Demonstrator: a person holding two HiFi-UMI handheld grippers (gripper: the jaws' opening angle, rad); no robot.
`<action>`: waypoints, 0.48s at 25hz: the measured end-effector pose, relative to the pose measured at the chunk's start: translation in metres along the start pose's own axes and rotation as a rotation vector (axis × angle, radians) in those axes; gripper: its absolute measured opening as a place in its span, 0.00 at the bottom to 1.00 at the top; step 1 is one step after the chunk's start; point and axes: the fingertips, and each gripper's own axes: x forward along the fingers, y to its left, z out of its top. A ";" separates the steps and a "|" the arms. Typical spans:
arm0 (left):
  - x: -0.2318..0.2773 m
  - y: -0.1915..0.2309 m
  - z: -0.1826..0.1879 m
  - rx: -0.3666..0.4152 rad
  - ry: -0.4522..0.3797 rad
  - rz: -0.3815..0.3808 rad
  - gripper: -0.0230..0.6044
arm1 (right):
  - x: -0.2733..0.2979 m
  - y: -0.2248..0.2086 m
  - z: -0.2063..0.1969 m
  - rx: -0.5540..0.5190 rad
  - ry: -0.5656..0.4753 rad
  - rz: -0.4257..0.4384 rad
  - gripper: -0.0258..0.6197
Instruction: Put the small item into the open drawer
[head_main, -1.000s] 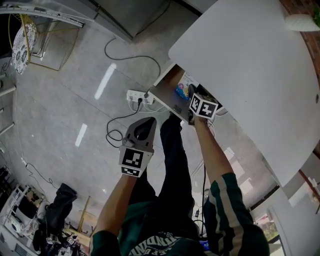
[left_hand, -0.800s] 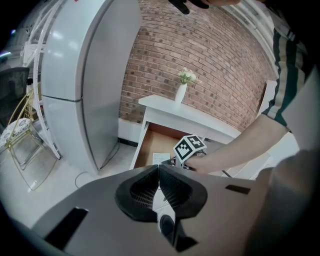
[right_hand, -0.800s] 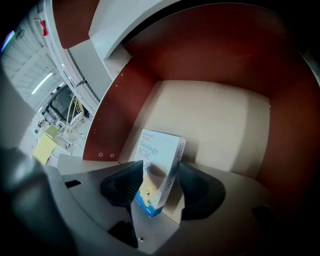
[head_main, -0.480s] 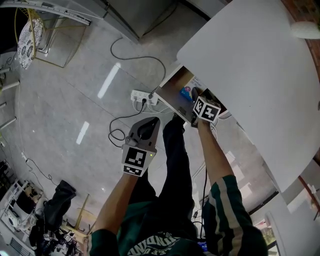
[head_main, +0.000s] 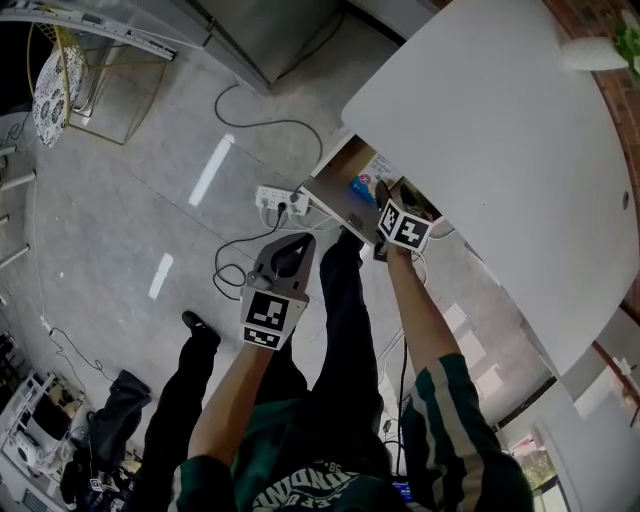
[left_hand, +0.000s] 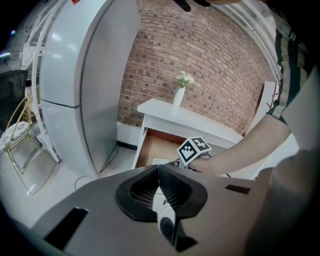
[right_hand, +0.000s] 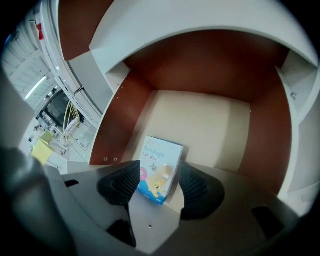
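Right gripper view: bandage box (right_hand: 159, 169) lies on the open drawer (right_hand: 200, 120) floor near its front edge, between the right gripper (right_hand: 160, 179) pads (right_hand: 122, 185), which have just been opening wide and no longer press it. That hand angles steeply down into the drawer. Left gripper (left_hand: 159, 172), jaws together and empty, hangs outside.

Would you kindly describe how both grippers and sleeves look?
Left gripper and right gripper are grey with black ribbed pads, each carrying a black-and-white marker cube. Sleeves are dark green, the right striped. The right gripper's jaws have just been opening, a bandage box between them.
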 end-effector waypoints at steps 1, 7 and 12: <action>-0.001 -0.002 0.003 0.004 -0.004 -0.005 0.06 | -0.006 0.002 0.000 0.003 -0.001 0.003 0.43; -0.011 -0.012 0.019 0.032 -0.010 -0.027 0.06 | -0.051 0.015 -0.012 -0.019 -0.015 -0.005 0.18; -0.018 -0.022 0.041 0.080 -0.034 -0.060 0.06 | -0.090 0.027 -0.018 -0.030 -0.039 0.002 0.09</action>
